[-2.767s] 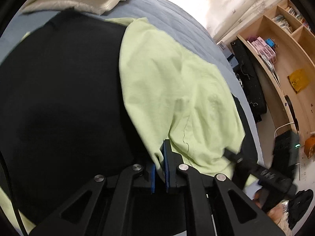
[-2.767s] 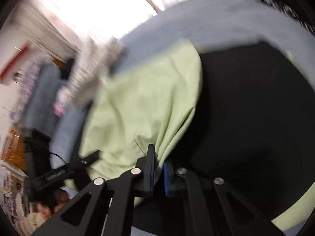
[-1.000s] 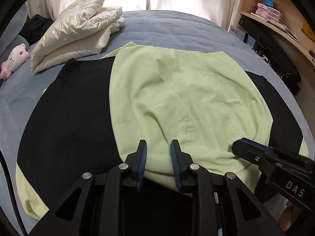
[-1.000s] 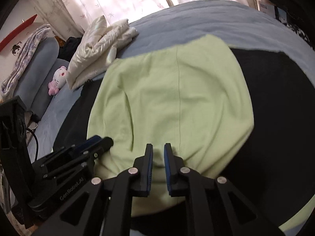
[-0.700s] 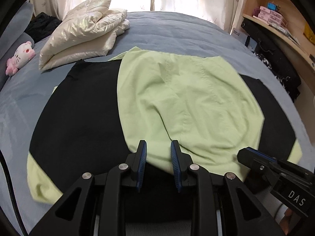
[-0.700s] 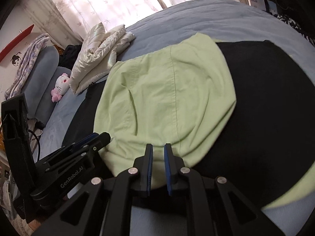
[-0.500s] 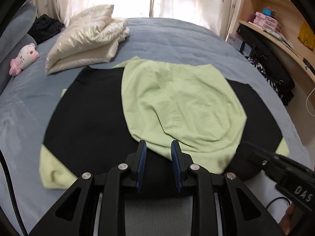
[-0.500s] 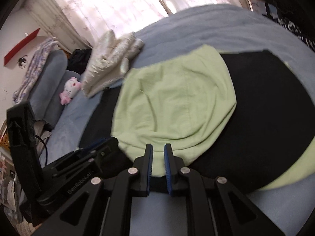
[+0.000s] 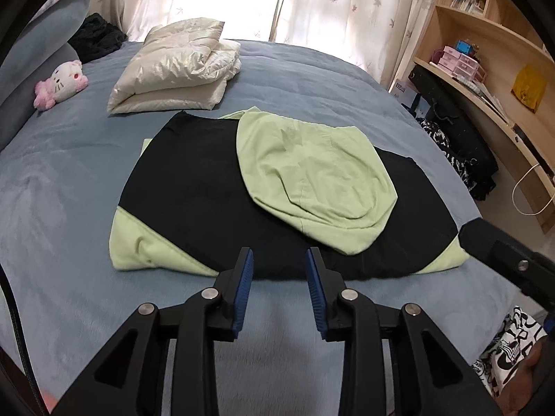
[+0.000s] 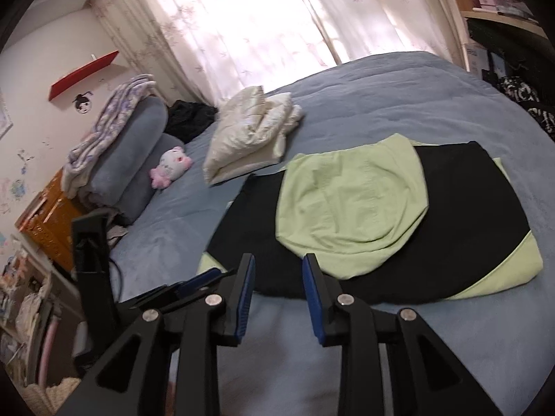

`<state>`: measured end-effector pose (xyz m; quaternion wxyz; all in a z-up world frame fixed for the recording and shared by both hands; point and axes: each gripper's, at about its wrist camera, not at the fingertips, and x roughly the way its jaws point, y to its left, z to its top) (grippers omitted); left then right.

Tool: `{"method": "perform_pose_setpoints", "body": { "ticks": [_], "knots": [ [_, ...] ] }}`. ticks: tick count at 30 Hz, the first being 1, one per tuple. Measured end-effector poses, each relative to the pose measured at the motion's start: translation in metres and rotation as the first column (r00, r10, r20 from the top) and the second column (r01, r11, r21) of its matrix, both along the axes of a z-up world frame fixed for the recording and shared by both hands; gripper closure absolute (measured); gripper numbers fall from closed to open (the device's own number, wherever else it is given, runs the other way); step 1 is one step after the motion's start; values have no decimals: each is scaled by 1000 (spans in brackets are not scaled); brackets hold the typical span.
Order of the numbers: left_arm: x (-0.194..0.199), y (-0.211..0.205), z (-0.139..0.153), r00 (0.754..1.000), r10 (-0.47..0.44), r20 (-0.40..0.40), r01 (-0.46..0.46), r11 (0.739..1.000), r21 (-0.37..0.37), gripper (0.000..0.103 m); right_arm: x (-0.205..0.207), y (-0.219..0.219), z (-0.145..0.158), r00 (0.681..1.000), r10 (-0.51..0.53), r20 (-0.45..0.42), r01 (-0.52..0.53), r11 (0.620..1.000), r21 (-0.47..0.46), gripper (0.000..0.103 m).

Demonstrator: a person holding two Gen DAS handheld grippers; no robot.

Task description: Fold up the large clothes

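Observation:
A black and light-green garment [image 9: 194, 187] [image 10: 461, 208] lies spread across the blue bed [image 9: 312, 79] [image 10: 399, 97], with a green panel [image 9: 312, 170] [image 10: 350, 201] folded over its middle. My left gripper [image 9: 278, 260] hangs above the garment's near edge; its jaws are opening and nothing is between them. My right gripper [image 10: 278, 265] is likewise raised in front of the garment, jaws opening, empty. The left gripper's body [image 10: 194, 284] shows at lower left in the right wrist view; the right gripper's body [image 9: 503, 253] shows at right in the left wrist view.
A folded cream quilt [image 9: 173, 69] [image 10: 253, 128] and a pink plush toy [image 9: 59, 83] [image 10: 170, 166] lie at the bed's far side. Grey pillows [image 10: 135, 152] sit at far left. Wooden shelves [image 9: 485, 52] and dark bags [image 9: 458, 131] line the right side.
Both grippers let go of the green panel, rose and drew back from the garment. Their jaws have widened. The green panel now lies folded on the black part.

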<state>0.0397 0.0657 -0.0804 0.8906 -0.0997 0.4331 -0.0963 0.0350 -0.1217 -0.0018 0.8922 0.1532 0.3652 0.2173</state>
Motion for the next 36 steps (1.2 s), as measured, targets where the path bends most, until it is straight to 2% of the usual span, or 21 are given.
{"method": "perform_pose_setpoints", "body": {
  "ticks": [5, 10, 13, 18, 21, 23, 24, 27, 31, 34, 36],
  "knots": [
    [-4, 8, -16, 999, -1, -47, -1, 999, -34, 69, -8, 12, 6, 999, 49, 7, -49, 999, 7, 74],
    [4, 23, -50, 988, -2, -157, -22, 988, -154, 69, 3, 20, -9, 998, 52, -30, -52, 999, 7, 73],
    [14, 37, -75, 976, 20, -217, -77, 964, -256, 69, 14, 21, -25, 997, 36, -74, -36, 999, -2, 73],
    [28, 57, -114, 955, 78, -288, -185, 911, -368, 66, 35, 17, -50, 992, -2, -126, 2, 1000, -4, 73],
    [38, 69, -131, 951, 98, -293, -234, 848, -476, 64, 50, 16, -64, 988, -14, -154, 13, 1000, -7, 73],
    [45, 75, -139, 951, 115, -287, -254, 818, -516, 64, 59, 15, -72, 985, -12, -171, 12, 1000, 0, 73],
    [51, 80, -145, 950, 130, -283, -271, 794, -544, 64, 64, 15, -76, 984, -12, -178, 12, 1000, 1, 73],
    [68, 86, -156, 947, 149, -286, -294, 759, -581, 64, 75, 17, -85, 982, -6, -188, 6, 1000, -1, 73],
    [98, 89, -158, 951, 169, -258, -292, 762, -577, 64, 95, 19, -94, 982, -9, -187, 4, 999, -32, 73],
    [122, 96, -156, 950, 223, -221, -310, 773, -554, 65, 114, 18, -95, 985, -17, -169, 10, 999, -42, 73],
    [136, 101, -153, 946, 252, -202, -322, 778, -540, 67, 133, 19, -94, 990, -41, -136, 30, 996, -81, 73]
  ]
}}
